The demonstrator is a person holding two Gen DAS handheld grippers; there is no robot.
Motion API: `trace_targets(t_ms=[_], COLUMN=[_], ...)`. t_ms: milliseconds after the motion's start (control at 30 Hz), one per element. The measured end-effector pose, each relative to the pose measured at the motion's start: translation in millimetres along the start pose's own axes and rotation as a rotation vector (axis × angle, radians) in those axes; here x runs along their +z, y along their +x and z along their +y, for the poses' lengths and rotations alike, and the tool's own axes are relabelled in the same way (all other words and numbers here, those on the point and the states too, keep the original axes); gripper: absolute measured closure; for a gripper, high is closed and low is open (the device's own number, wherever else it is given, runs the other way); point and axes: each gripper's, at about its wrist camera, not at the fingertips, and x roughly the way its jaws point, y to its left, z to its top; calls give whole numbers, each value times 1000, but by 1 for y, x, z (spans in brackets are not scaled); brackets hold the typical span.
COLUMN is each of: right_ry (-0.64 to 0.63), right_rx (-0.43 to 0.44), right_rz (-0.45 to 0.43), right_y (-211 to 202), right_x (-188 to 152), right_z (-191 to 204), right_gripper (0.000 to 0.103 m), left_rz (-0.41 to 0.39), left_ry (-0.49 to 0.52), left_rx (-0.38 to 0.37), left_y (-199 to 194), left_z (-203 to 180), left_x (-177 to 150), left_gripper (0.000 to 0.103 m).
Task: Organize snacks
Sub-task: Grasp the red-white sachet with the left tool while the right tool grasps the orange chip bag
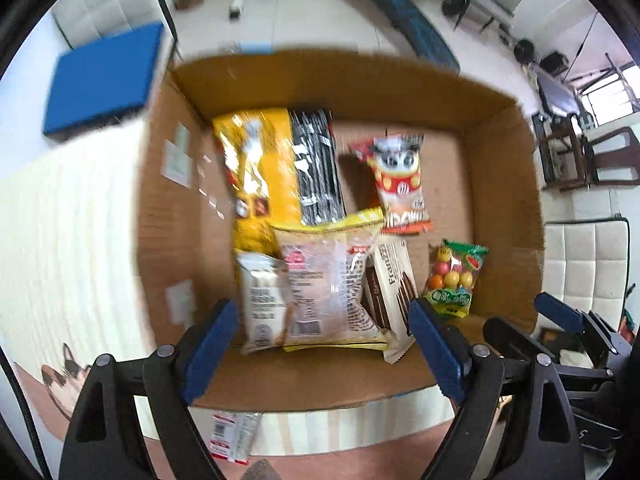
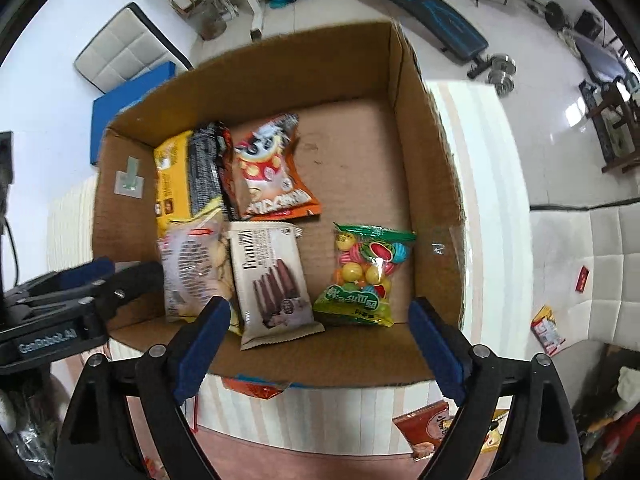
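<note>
below both tools, inside cardboard box on bench: snacks packed left and centre, floor bare at right-rear. gumball bag lies between right tool fingers, long axis pointing away from tool. clear cookie bag sits between left tool fingers. both tools gape wide, gripping nothing. loose packets outside box: red-white one near left tool, orange one near right tool. judgement: right tool nearer orange packet, reach back and down.
</note>
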Motion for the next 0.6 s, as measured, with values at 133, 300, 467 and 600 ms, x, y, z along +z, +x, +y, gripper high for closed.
trace_targets(t_ms=[133, 300, 467, 600], right_ry=[-14, -31, -44, -55], right_rx=[21, 50, 85, 91], right_rz=[-57, -107, -97, -63], right_y=[-22, -43, -43, -22], right_x=[-15, -37, -66, -90], right_z=[14, 31, 46, 55], right_gripper=[9, 9, 9, 9], left_rz=[-121, -208, -253, -268], left_ry=[-3, -28, -31, -33], left_rx=[51, 73, 129, 209], left_y=[-34, -58, -65, -60], left_z=[7, 19, 33, 46], left_x=[-16, -42, -80, -117], left_gripper=[15, 15, 15, 15])
